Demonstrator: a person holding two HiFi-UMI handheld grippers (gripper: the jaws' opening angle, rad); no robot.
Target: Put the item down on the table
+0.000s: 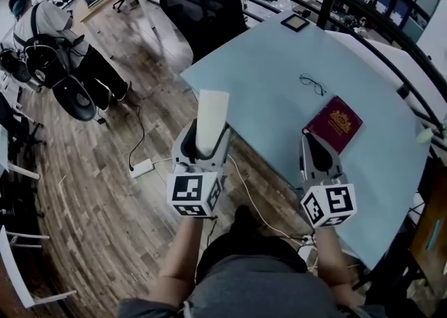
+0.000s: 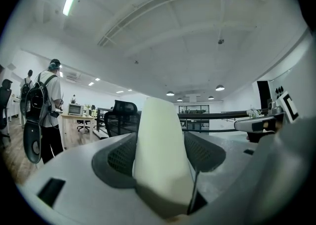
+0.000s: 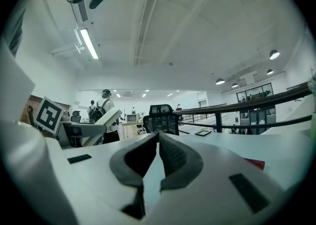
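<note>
Off the table (image 1: 279, 93) edge, over floor (image 1: 119, 205): block (image 1: 211, 110), pale, upright, pinched low in my left gripper (image 1: 207, 139). Judged light, soft, squashable; hold low, gently. Right gripper (image 3: 158, 142): pressed together, empty.

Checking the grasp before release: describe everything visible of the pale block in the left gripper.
The pale block is a cream, foam-like slab, elongated with rounded edges. The left gripper clamps its lower part between its jaws; its upper end juts past them. It is held off the table, near its corner, touching nothing else.
</note>
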